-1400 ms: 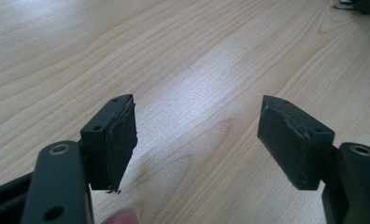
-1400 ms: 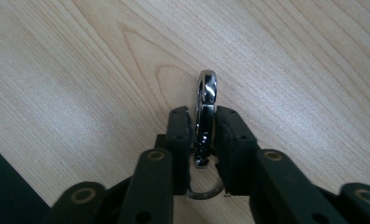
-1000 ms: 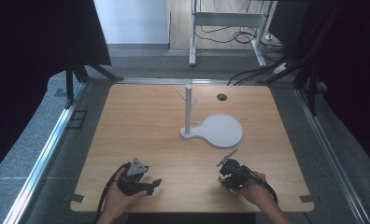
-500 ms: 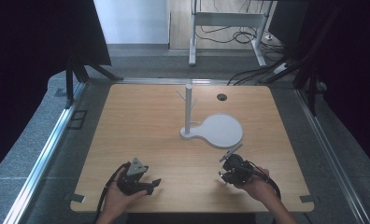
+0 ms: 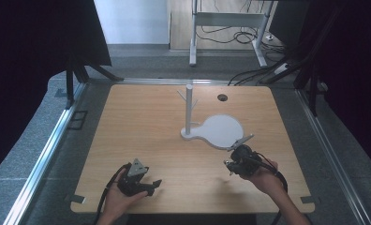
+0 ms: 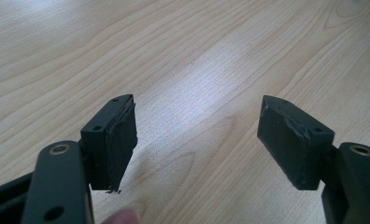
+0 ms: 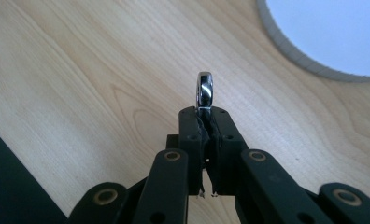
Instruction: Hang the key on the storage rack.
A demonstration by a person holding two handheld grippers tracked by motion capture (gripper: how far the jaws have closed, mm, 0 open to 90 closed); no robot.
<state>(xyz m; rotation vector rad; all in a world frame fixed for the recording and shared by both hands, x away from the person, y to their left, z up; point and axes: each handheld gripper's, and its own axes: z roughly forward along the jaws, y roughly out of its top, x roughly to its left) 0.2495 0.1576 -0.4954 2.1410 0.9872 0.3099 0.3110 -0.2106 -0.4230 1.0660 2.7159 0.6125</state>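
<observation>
**Right gripper pinches a small silver ring near the white stand**

In the right gripper view, the right gripper (image 7: 205, 116) has its two black jaws pressed together on a small, shiny silver metal ring (image 7: 204, 90). The ring stands on edge and sticks up out of the jaw tips at the centre of the frame, above the light wooden table (image 7: 80, 84). The round white base plate (image 7: 328, 32) of the stand fills the upper right corner of that view, near the ring but apart from it.

In the high view, the right gripper (image 5: 240, 159) sits at lower right of the frame, held in the person's right hand (image 5: 263, 176), just below the lower right rim of the white base plate (image 5: 221, 131). A thin white post with short pegs (image 5: 189, 110) rises from the left end of that plate, near the middle of the table.

The left gripper (image 5: 141, 180) lies at lower left of the high view, held in the left hand (image 5: 118, 199) low over the table. In the left gripper view its jaws stand wide apart with nothing between them, bare wood grain (image 6: 197, 70) behind the left gripper (image 6: 197, 135).
</observation>
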